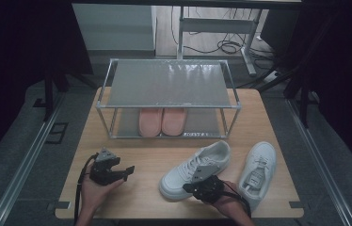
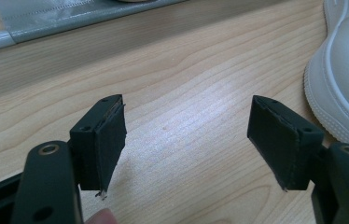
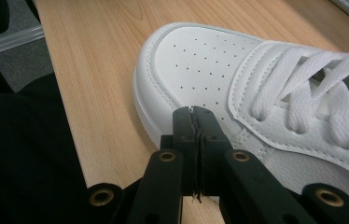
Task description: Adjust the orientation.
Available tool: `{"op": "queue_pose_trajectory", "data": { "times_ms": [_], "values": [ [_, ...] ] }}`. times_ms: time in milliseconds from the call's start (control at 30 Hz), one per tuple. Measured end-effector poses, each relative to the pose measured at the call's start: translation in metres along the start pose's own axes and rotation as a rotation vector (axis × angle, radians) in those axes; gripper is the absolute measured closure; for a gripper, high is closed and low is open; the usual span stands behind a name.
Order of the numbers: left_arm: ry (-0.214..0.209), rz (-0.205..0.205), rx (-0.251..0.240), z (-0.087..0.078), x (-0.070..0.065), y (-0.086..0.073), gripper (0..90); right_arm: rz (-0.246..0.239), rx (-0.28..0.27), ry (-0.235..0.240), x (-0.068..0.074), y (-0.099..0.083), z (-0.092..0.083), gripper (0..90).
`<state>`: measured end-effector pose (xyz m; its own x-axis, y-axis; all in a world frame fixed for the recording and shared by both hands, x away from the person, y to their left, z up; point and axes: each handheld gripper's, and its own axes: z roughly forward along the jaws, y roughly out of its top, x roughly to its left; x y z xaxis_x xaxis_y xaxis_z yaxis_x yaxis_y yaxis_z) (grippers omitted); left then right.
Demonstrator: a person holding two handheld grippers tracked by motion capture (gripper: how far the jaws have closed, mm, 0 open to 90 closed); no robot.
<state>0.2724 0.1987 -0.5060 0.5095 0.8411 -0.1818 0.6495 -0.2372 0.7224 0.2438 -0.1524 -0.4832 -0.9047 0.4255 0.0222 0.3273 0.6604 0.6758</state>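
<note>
Two white sneakers wait on my wooden table [image 1: 132,193] in front of a two-tier metal shoe rack [image 1: 167,84], whose lower shelf already holds a pair of pink slippers [image 1: 162,121] side by side. From the high view, the work in hand looks like shelving the sneakers, and neither is on the rack yet.

The left sneaker [image 1: 195,170] lies at an angle, toe toward me, near the table's front edge; the right sneaker [image 1: 258,172] lies just beside it, toe pointing away.

My right gripper [image 3: 195,114] sits against the near sneaker, its jaws pressed flat together with nothing between them, the tips resting at the side of the perforated toe box. My left gripper [image 2: 186,135] hovers over bare wood, jaws spread wide and empty, with the sneaker's sole edge near its right jaw.

The risks, as I judge them: closed jaws can only push, so any forward motion of the right gripper would slide the shoe across the smooth wood rather than lift it, possibly into its partner. The rounded toe gives the jaws little to bite on if I open them here; a hold at the collar or tongue seems safer. A shoe held by one edge may swing and clip the rack's frame or knock the slippers.
</note>
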Motion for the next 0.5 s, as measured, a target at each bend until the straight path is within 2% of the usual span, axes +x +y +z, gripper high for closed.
{"op": "queue_pose_trajectory", "data": {
  "times_ms": [167,500],
  "values": [
    [0.001,-0.005,0.001,0.0004,0.0015,-0.0004,28.4,0.007,0.006,0.023,-0.0007,0.0010,0.0025,90.0],
    [0.000,-0.009,0.006,0.0014,0.0016,-0.0010,28.4,0.019,-0.010,0.019,-0.0022,0.0051,0.0085,90.0]
  ]
}}
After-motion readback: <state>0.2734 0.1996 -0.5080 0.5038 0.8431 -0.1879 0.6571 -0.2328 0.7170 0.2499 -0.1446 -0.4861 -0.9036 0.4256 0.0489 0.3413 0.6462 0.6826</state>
